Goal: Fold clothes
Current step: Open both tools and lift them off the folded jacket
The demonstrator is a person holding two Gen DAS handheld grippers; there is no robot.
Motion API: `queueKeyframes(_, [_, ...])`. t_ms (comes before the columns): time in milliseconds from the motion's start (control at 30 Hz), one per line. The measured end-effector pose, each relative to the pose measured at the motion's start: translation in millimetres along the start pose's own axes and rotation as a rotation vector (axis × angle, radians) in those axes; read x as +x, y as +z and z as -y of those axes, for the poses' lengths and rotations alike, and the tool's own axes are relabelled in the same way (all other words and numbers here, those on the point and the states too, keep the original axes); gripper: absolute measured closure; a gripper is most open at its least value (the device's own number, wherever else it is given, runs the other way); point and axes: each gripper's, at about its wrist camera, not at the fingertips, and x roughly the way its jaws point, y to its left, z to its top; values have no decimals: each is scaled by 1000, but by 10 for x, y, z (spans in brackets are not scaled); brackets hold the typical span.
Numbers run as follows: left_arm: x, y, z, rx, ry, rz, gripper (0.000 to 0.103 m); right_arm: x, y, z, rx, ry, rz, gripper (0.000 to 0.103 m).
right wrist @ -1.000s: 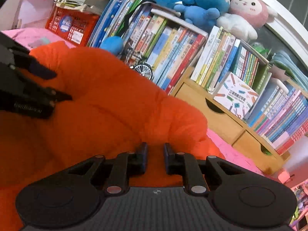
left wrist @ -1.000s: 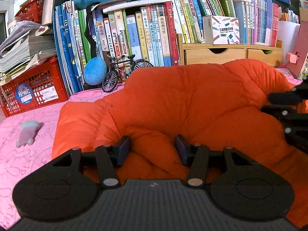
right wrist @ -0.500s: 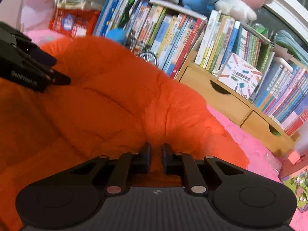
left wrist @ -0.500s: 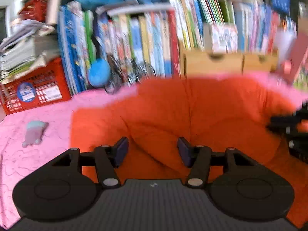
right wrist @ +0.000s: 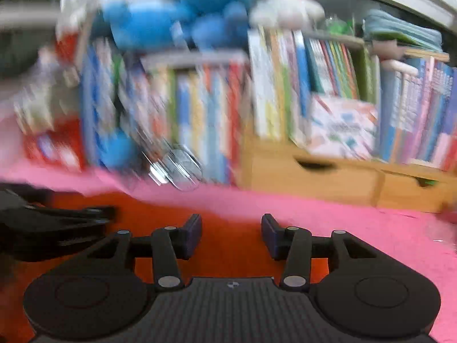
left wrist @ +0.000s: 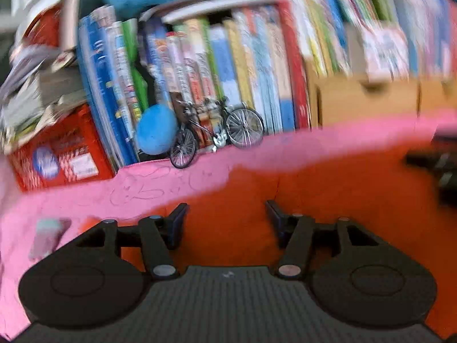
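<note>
An orange padded garment (left wrist: 328, 188) lies flat on the pink cloth (left wrist: 85, 197); it also shows in the right wrist view (right wrist: 228, 245). My left gripper (left wrist: 225, 223) is open and empty, low over the garment's left part. My right gripper (right wrist: 231, 234) is open and empty, low over the garment's far right edge. Each gripper shows in the other's view: the right one (left wrist: 437, 168) at the right edge, the left one (right wrist: 51, 225) at the left edge. Both views are blurred by motion.
A row of upright books (left wrist: 228, 80) and a toy bicycle (left wrist: 217, 134) stand at the back. A red crate (left wrist: 57, 157) is at the back left, wooden drawers (right wrist: 328, 177) at the back right. Plush toys (right wrist: 200, 8) sit on top. A small toy (left wrist: 48, 234) lies on the left.
The raised orange garment has dropped flat onto the pink cloth. My right gripper, shut on it before, has opened and let go. My left gripper has opened wider. Both have moved down.
</note>
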Motion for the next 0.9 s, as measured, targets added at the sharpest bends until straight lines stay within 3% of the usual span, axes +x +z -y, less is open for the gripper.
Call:
queueKeyframes(67, [34,-127,-2,31,-2,10,36,7,-193,88,-38,-15,-15,46])
queueKeyframes(167, [69,-142,-17,29,-11,-11,35,1,-270,298,62,40,-62,42])
queueKeyframes(400, [115,-144,29,51,3,-36,35,40,-269,286,74,38,-91,39])
queueKeyframes(533, [-45,-124,-155,-30,-39,-36,36,-5,-250,273,69,23,-83,39])
queueKeyframes(600, [-271,-122,-257,-62,-64,-25,38,-228,-225,223,49,10,-37,39])
queueKeyframes(733, [-718,-223,-234,0,-99,32,38,-773,-208,84,35,39,30,39])
queueKeyframes(900, [-852,-421,-137,41,-110,10,37,-1062,-389,-90,69,118,-33,39])
